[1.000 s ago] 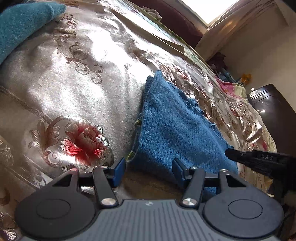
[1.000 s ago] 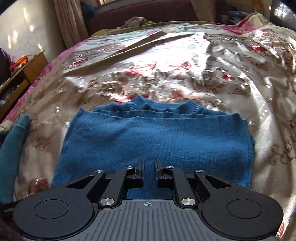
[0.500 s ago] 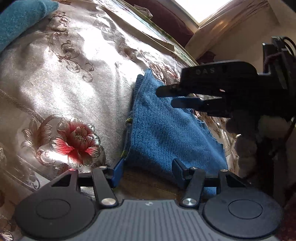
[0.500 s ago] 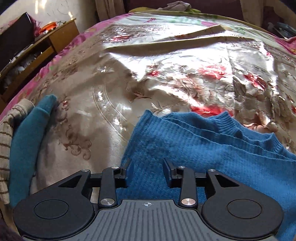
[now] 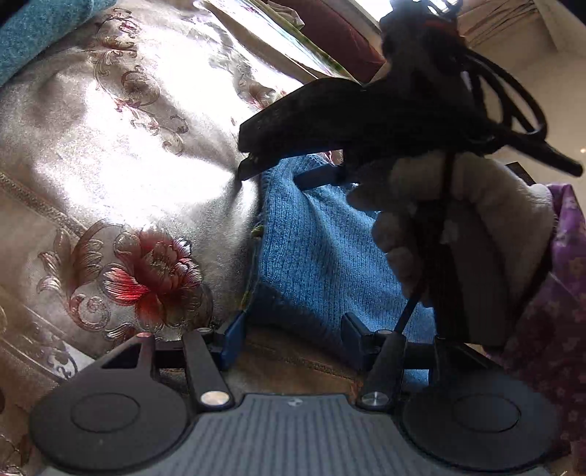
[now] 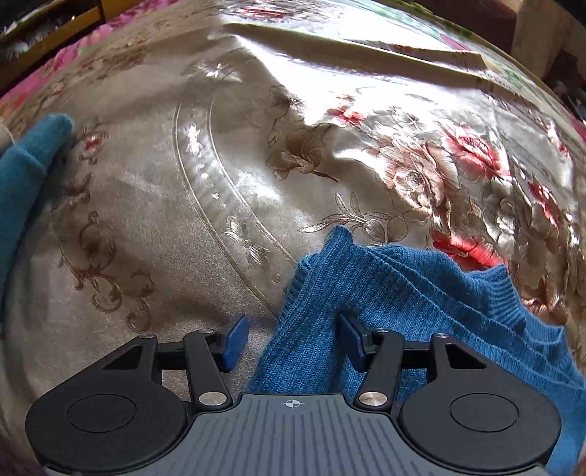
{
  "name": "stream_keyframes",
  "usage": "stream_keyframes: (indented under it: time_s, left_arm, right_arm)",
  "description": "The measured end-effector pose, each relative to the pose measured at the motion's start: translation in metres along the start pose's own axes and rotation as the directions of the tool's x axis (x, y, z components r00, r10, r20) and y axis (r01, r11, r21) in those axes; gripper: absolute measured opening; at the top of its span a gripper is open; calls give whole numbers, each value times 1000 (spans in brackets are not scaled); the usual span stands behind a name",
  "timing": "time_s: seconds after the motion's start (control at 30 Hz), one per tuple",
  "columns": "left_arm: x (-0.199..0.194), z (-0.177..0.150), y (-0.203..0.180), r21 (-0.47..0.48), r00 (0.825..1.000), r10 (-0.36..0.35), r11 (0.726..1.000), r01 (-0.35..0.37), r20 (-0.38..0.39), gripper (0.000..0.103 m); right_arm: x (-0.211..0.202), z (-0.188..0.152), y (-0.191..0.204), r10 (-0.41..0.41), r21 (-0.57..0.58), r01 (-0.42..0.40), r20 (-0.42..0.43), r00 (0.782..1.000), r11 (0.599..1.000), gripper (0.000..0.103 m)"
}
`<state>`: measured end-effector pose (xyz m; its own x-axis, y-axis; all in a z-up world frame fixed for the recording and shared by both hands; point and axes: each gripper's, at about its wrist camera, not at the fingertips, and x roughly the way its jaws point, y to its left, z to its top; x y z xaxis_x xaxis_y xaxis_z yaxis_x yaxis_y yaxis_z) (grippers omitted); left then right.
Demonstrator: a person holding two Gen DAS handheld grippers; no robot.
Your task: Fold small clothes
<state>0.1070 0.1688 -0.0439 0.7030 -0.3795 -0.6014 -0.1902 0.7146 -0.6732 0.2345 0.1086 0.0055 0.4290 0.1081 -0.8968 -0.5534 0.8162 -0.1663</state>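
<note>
place: home bedroom | evidence: floral satin bedspread point(image 6: 256, 164), curtains point(image 5: 505, 22)

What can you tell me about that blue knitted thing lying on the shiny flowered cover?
The blue sweater is a small ribbed knit, folded into layers, with a banded neckline showing on the right of the right wrist view. It lies flat on the satin bedspread. The right gripper, its jaws opening, straddles the sweater's left edge without pinching it. The left gripper stands open at the near hem, pads apart from the cloth.
</note>
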Motion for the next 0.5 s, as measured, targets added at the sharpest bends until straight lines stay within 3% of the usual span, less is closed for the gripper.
stream_keyframes:
  time_s: [0.13,0.2,0.3,0.5]
  left_arm:
    - [0,0,0,1,1000,3,1000,-3,4,60]
    - [0,-1,-2,2,1000,4,1000,-4,8,61]
    - [-2,-7,-6,13,1000,5,1000,-6,18,63]
    - [0,-15,-13,44,999,17,999,-19,47,66]
  right_arm:
    - [1,-3,0,-13,-9,13,8,1000,1000,49]
    - [-1,-5,-4,-35,-15,36,15,999,999,27]
    - [-8,-6,-18,-11,24,10,26,1000,1000,16]
    - [-24,-12,-33,46,71,-50,55,997,996,11]
